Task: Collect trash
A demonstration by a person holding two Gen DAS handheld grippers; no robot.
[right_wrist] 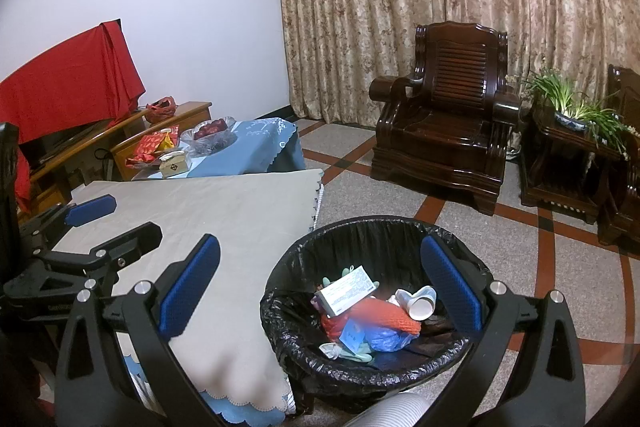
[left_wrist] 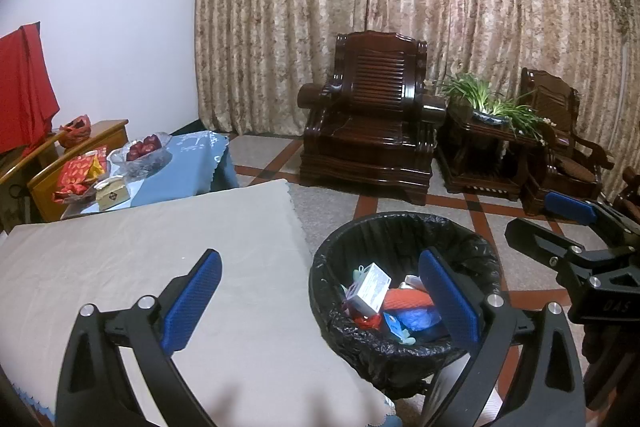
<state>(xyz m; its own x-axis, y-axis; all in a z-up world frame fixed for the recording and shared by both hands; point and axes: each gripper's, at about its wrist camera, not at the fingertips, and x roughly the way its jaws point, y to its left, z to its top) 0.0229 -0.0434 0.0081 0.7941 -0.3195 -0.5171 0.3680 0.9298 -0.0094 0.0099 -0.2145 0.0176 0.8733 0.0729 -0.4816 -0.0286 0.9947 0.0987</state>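
A round bin with a black bag (left_wrist: 400, 227) (right_wrist: 376, 227) stands on the floor beside a table under a grey cloth (left_wrist: 140, 259) (right_wrist: 224, 211). In the bin lie a white box (left_wrist: 370, 287) (right_wrist: 346, 291), an orange net (right_wrist: 384, 315), a blue bag (right_wrist: 384, 339) and paper cups (right_wrist: 418, 303). My left gripper (left_wrist: 320, 295) is open and empty, over the table's right edge and the bin. My right gripper (right_wrist: 320, 287) is open and empty above the bin. Each gripper shows in the other's view: the right one (left_wrist: 560, 223), the left one (right_wrist: 108, 223).
A second table with a blue cloth (left_wrist: 192, 155) (right_wrist: 256, 147) carries a glass fruit bowl (left_wrist: 142, 151), red packets (left_wrist: 80, 171) and a small box (left_wrist: 112, 193). Dark wooden armchairs (left_wrist: 372, 131) (right_wrist: 444, 115) and a plant stand (left_wrist: 488, 131) line the curtain.
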